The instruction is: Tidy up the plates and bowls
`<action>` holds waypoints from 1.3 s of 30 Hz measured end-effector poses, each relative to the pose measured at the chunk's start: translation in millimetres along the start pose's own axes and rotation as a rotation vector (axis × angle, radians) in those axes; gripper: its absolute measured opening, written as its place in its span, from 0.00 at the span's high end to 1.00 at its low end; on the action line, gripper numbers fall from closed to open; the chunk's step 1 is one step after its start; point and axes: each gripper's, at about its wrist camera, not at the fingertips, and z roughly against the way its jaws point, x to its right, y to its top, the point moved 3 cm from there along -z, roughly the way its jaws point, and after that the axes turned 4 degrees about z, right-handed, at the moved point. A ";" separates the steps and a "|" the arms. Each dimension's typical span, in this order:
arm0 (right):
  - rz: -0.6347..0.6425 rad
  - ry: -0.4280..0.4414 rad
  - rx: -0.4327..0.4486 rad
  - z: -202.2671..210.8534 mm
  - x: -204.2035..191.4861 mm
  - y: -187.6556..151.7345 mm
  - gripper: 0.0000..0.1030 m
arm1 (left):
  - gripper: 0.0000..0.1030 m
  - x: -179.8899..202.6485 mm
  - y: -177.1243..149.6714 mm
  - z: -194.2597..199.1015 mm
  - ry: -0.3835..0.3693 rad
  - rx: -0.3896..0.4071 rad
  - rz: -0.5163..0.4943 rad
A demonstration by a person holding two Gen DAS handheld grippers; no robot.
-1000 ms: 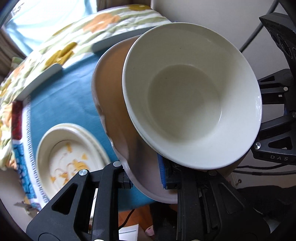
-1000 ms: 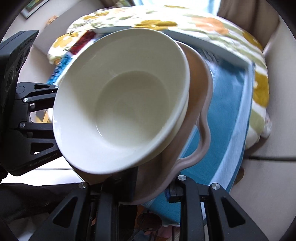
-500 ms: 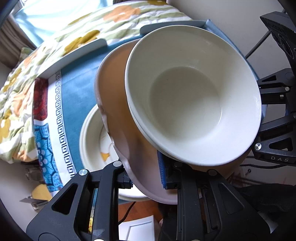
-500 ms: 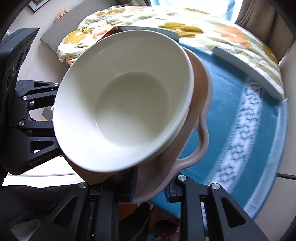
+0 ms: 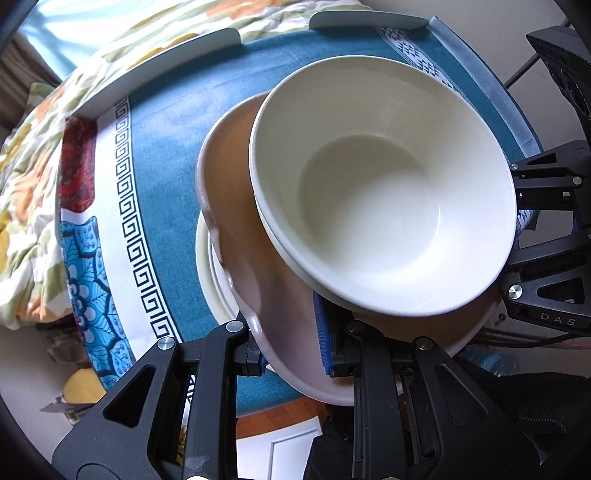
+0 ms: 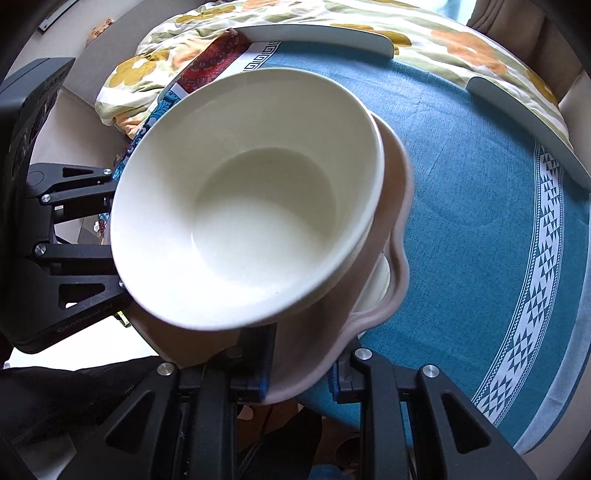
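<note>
- Round table, teal cloth (image 5: 177, 122) with white key-pattern border, floral blanket (image 6: 332, 18) behind it.
- Cream plate (image 5: 207, 273) lies on the cloth, mostly hidden under the carried stack.
- Pink plate (image 5: 236, 192) with wavy rim carries the white bowl (image 5: 380, 192); stack tilted, above the cream plate; contact unclear.
- Left gripper (image 5: 291, 350) clamped on the pink plate's near edge, blue pads on both faces.
- Right gripper (image 6: 301, 363) pinches the opposite edge, same way.
- Both grippers face each other across the stack.
</note>
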 end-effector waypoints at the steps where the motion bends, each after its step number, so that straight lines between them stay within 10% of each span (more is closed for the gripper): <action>1: -0.003 -0.005 -0.002 -1.6 -2.5 1.4 0.79 | 0.83 -1.7 -0.1 -1.7 -0.003 -0.002 0.000; 23: -0.043 -0.063 0.016 -2.9 4.1 2.4 0.79 | 0.81 -12.3 -2.1 -8.3 -0.017 -0.022 0.027; 39: -0.059 -0.085 0.013 11.3 -2.3 -2.6 0.54 | 0.40 1.5 -7.1 9.7 -0.067 -0.029 -0.026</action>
